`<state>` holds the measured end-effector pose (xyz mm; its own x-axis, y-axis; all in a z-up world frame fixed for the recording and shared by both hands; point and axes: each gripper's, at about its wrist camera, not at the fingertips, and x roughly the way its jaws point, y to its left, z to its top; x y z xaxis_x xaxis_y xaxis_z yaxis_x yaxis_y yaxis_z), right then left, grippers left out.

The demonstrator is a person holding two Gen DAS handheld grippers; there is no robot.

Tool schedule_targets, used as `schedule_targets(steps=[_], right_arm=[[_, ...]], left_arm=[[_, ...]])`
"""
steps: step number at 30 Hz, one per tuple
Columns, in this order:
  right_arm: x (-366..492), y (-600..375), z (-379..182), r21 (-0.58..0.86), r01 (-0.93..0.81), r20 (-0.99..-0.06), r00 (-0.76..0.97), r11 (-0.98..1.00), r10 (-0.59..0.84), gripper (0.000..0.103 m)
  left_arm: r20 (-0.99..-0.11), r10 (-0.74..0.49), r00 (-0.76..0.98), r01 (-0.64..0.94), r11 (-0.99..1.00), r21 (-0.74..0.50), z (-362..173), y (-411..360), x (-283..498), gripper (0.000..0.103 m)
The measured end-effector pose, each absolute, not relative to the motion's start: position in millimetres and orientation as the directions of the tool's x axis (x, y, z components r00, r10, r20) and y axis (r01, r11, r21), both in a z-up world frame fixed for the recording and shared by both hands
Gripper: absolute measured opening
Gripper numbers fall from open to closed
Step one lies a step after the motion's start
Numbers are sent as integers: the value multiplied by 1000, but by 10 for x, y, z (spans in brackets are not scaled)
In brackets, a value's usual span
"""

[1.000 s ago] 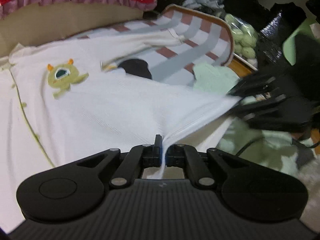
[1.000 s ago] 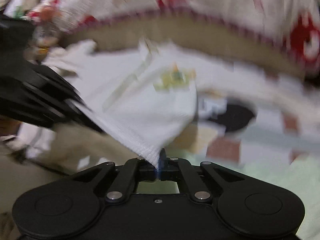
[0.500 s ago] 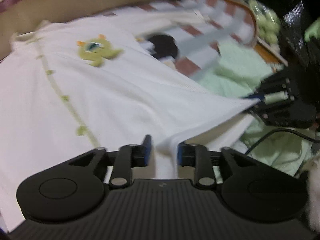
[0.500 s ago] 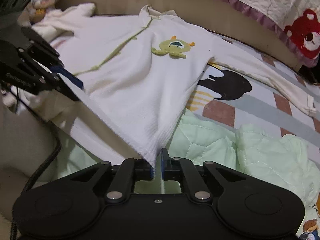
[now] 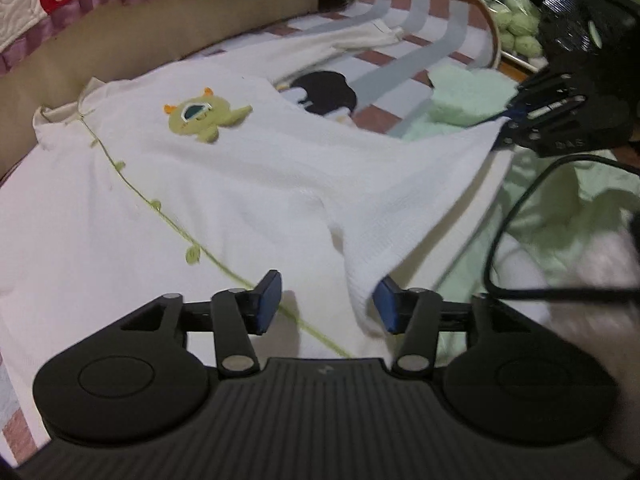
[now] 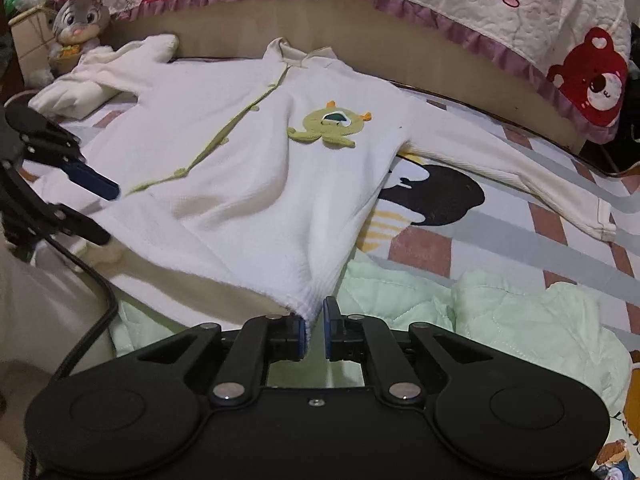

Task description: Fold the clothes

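Note:
A white knit sweater (image 6: 248, 184) with a green monster patch (image 6: 328, 128) lies face up on the bed, collar toward the headboard. Its right sleeve (image 6: 520, 176) stretches out flat, and the other sleeve is bunched at the far left. My left gripper (image 5: 326, 304) is open wide over the lower hem, with a raised fold of the hem (image 5: 360, 280) beside its right finger. My right gripper (image 6: 315, 330) is open by a narrow gap, and the hem corner (image 6: 308, 308) rests at its fingertips. Each gripper shows in the other's view, the left gripper (image 6: 92, 184) and the right gripper (image 5: 516, 120).
A striped cartoon bedsheet (image 6: 500, 248) covers the bed and a pale green quilt (image 6: 520, 320) is crumpled at the near right. A padded headboard (image 6: 360, 40) with a bear-print quilt stands behind. A plush rabbit (image 6: 80, 20) sits at the far left. A black cable (image 5: 512, 216) trails nearby.
My left gripper went from shut on the hem to wide open, and the hem dropped beside it. My right gripper's jaws parted slightly. The sweater settled flatter on the bed.

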<state>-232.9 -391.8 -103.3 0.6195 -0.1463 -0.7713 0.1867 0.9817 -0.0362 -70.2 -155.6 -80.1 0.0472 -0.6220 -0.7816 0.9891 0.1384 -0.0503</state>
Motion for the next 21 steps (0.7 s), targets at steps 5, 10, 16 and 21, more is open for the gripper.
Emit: schedule_targets(steps=[5,10,16,21], right_arm=[[-2375,-3957,-891,-29,185,-754,641,982,-143,0],[-2435,-3753,-839,-97,80,-771,625,992,-125,0],[-2415,-3666,-1184,-117,42,-828,547,992,-121,0],[-2447,-3686,-1297,-115,53,-864,488,992,-126,0]], left_arm=[[-836,-549,12,983,159,-90,-780,-1615,-674,1],[-806,-592,18,971,202,-128,-243,-1318,-543,1],[-844,-530,-81,924,278,-263,-686,-1284,-560,1],[-819,-554,-151,886,291,-360,-874,-1237,-531,5]])
